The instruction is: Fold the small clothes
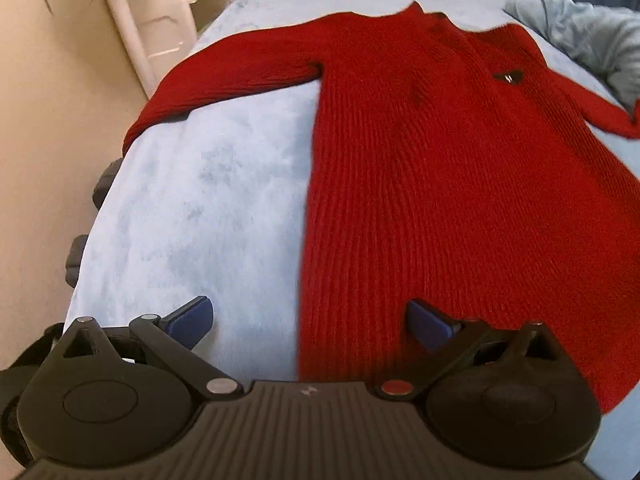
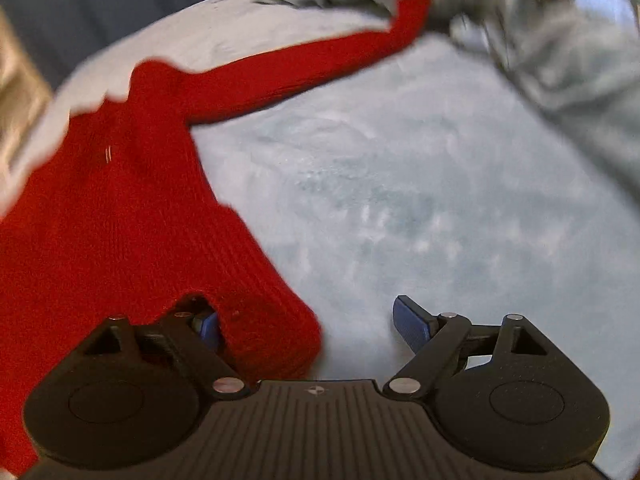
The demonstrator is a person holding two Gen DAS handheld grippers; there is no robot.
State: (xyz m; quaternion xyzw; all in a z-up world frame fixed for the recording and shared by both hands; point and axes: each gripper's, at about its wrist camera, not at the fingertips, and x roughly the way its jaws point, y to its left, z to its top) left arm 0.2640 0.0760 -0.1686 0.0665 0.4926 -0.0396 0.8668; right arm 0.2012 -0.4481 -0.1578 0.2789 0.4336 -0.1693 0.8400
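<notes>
Garment: a red knit sweater lies spread flat, front up, on the bed's pale blue blanket, hem toward the cameras and collar at the far end.
Sleeves: both stretch outward from the body; the left sleeve runs toward the blanket's edge, the right sleeve ends with its cuff against a grey bundle of cloth beyond the sweater.
Left tongs: spread wide, holding nothing; they straddle the sweater's left hem edge, one pad over bare blanket, the other over the knit.
Right tongs: spread wide; the sweater's right hem corner sits in the gap and covers most of the left pad, not pinched as far as I can tell.
Step in hand: by my judgement, the approach to the two hem corners, before any fold is made.
Next move calls for: each pair closing on its own corner through both knit layers, then lifting evenly so the hem carries toward the collar without dragging the blanket.
Unclear: motion blur in the right view hides whether the pads touch the knit.
</notes>
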